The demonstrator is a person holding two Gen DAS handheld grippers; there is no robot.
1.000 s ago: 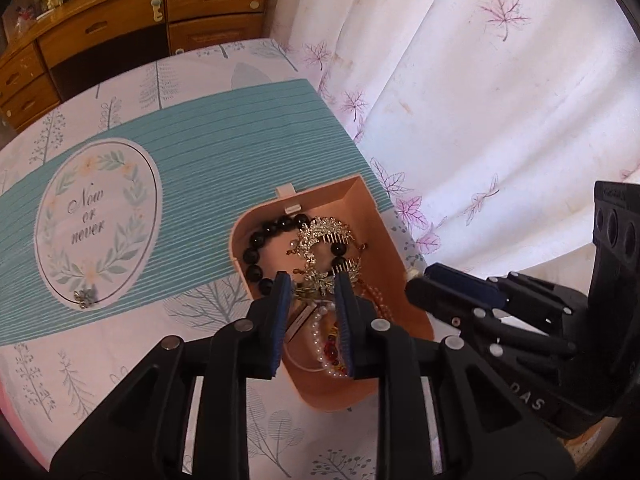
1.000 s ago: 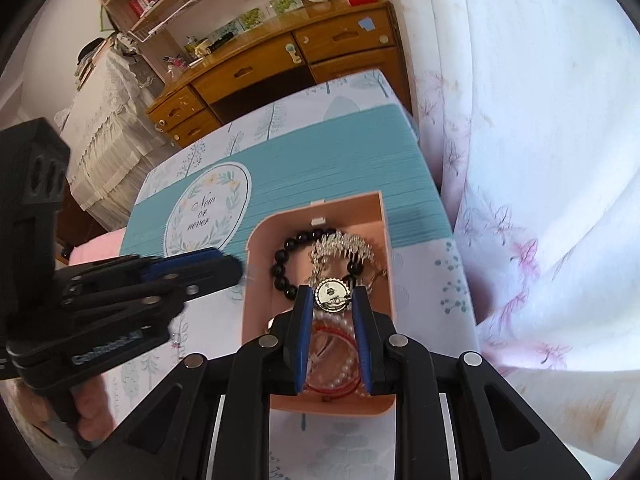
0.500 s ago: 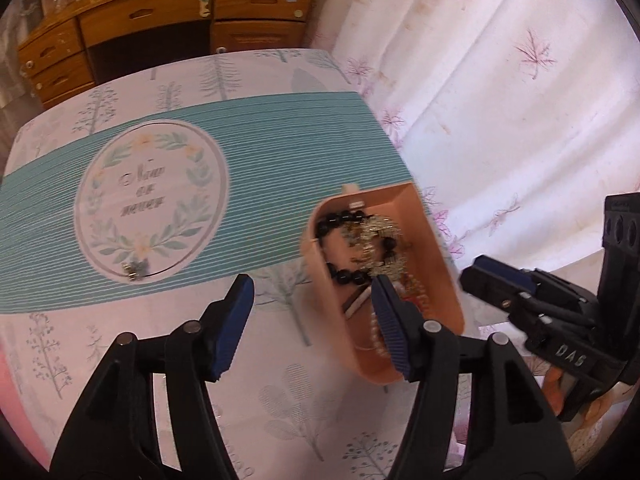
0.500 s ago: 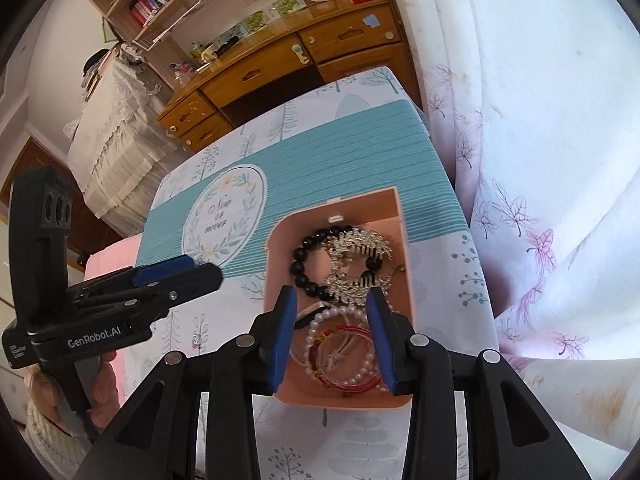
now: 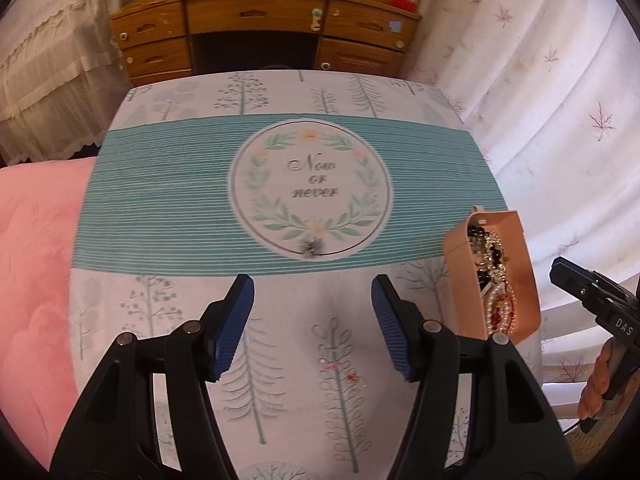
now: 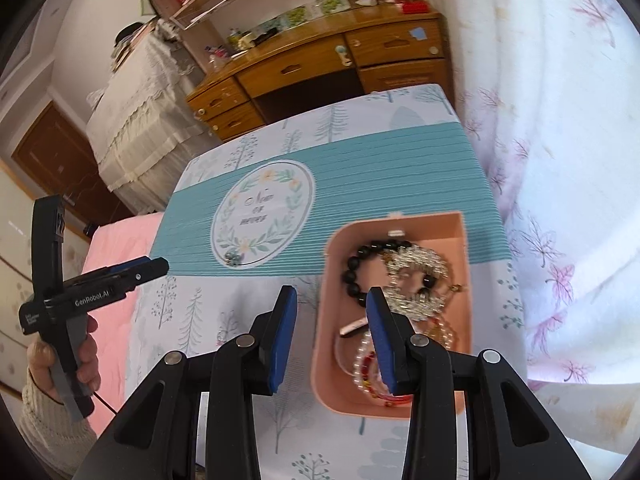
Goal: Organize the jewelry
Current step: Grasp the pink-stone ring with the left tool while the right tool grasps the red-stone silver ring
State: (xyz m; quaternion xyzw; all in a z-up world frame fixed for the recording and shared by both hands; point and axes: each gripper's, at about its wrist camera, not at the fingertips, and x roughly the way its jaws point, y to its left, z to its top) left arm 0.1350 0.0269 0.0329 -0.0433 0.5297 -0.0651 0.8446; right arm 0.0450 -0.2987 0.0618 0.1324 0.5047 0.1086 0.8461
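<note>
Clearly one small trinket (image 5: 311,247) lies loose on the desk (image 5: 280,320), on the printed wreath's lower rim, well apart from the pink box (image 6: 424,226) of beads. Both the left gripper (image 5: 312,320) and right gripper (image 6: 332,332) have jaws apart and empty. The left should come down straddling the trinket, jaws low to the cloth, then close gently.

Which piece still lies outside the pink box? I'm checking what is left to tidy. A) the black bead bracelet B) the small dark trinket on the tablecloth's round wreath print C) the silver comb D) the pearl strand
B: the small dark trinket lies on the tablecloth, apart from the pink box.
</note>
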